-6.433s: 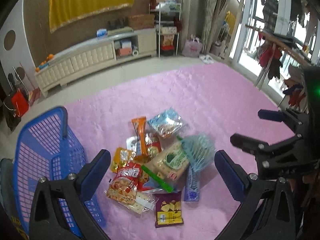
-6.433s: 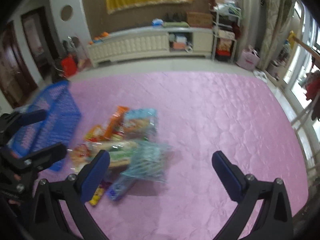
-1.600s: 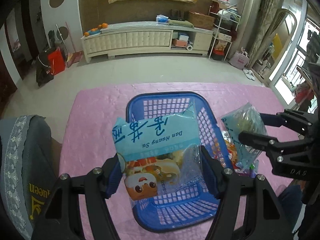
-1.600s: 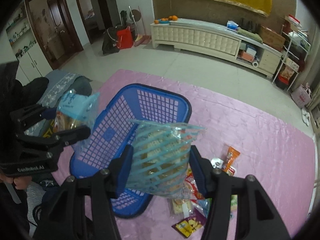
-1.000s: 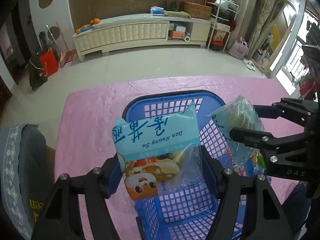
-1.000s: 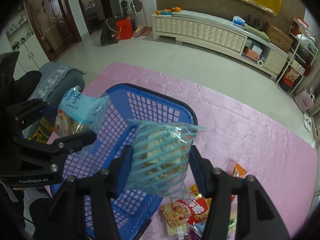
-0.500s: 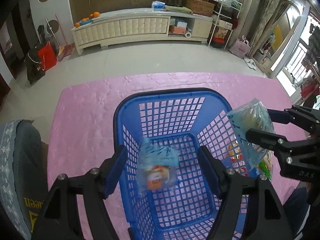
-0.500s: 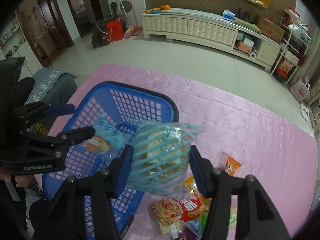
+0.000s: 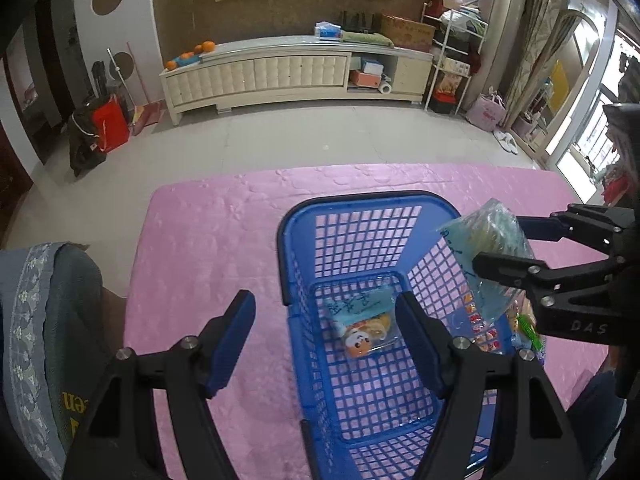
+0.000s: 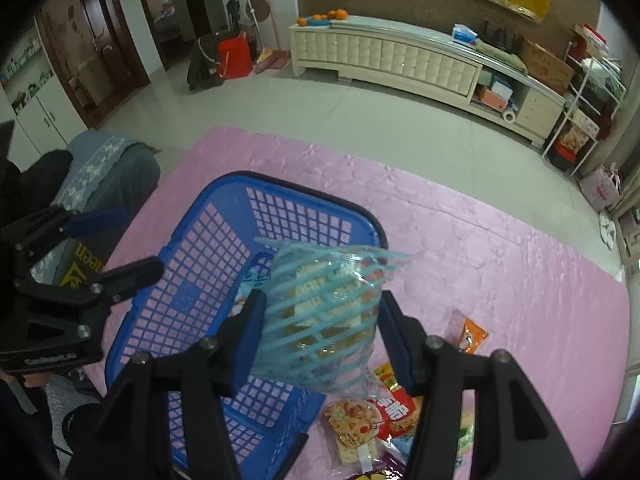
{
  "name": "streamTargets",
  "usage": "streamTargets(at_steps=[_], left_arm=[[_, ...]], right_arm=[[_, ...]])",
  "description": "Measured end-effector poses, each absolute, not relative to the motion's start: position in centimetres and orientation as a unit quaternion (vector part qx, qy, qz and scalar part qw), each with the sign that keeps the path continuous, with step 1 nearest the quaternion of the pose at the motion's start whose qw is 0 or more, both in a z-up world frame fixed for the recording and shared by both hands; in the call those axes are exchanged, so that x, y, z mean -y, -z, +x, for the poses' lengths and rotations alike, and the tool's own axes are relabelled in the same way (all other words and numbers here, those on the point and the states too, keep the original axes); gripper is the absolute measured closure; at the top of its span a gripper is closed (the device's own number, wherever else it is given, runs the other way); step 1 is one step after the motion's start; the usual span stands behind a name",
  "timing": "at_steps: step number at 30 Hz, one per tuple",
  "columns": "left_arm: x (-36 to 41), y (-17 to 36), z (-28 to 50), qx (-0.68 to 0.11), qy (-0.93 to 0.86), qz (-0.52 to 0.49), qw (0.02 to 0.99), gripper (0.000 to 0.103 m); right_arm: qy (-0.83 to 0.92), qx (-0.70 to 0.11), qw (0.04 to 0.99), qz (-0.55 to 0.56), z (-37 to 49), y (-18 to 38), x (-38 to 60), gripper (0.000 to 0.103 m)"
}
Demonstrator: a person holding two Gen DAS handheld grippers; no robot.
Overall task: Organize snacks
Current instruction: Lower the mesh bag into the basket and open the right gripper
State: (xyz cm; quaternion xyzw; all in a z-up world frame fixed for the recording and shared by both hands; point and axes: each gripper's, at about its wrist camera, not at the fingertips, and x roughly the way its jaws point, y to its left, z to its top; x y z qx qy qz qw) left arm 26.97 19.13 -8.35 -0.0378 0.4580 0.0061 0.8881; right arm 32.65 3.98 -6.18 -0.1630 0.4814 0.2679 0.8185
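A blue plastic basket (image 9: pixel 360 216) (image 10: pixel 200 240) stands on the pink mat. A light-blue cake packet (image 9: pixel 362 316) with a cartoon face lies on the basket's floor. My left gripper (image 9: pixel 324 336) hangs open above the basket's left wall with nothing between its fingers; in the right wrist view it shows at the left (image 10: pixel 108 240). My right gripper (image 10: pixel 320 320) is shut on a striped pale-blue snack bag (image 10: pixel 324 316), held over the basket's right rim; the left wrist view shows that bag (image 9: pixel 488 248) at the right.
Several loose snack packets (image 10: pixel 384 412) lie on the mat (image 9: pixel 216 248) right of the basket. A grey cushion (image 9: pixel 44 320) sits at the mat's left edge. A long cream cabinet (image 9: pixel 280 72) stands at the far wall beyond bare floor.
My left gripper let go of the light-blue cake packet, which dropped onto the basket floor. The left gripper then drifted left and up. The right gripper still holds its bag in place.
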Motion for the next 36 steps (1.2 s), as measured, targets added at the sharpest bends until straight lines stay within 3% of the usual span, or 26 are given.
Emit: streamTargets(at_steps=[9,10,11,13,36], left_arm=[[-20.7,9.7,27.1,-0.462,-0.008,-0.054,0.885,0.033],[-20.9,9.7,27.0,-0.462,-0.008,-0.058,0.885,0.033],[-20.8,9.7,27.0,-0.462,-0.007,-0.06,0.885,0.033],[-20.8,9.5,26.6,-0.457,-0.006,-0.062,0.887,0.033],[-12.6,5.6,18.9,-0.43,0.029,-0.029,0.902,0.033]], right_arm=[[-0.248,-0.492,0.809,-0.206,33.5,8.3,-6.7,0.039],[-0.241,-0.487,0.81,-0.219,33.5,8.5,-6.9,0.029],[-0.236,-0.478,0.814,-0.231,33.3,8.6,-7.1,0.01],[-0.214,-0.452,0.83,-0.248,32.9,8.2,-7.0,0.0],[-0.198,-0.451,0.858,-0.147,24.9,2.9,4.0,0.0]])
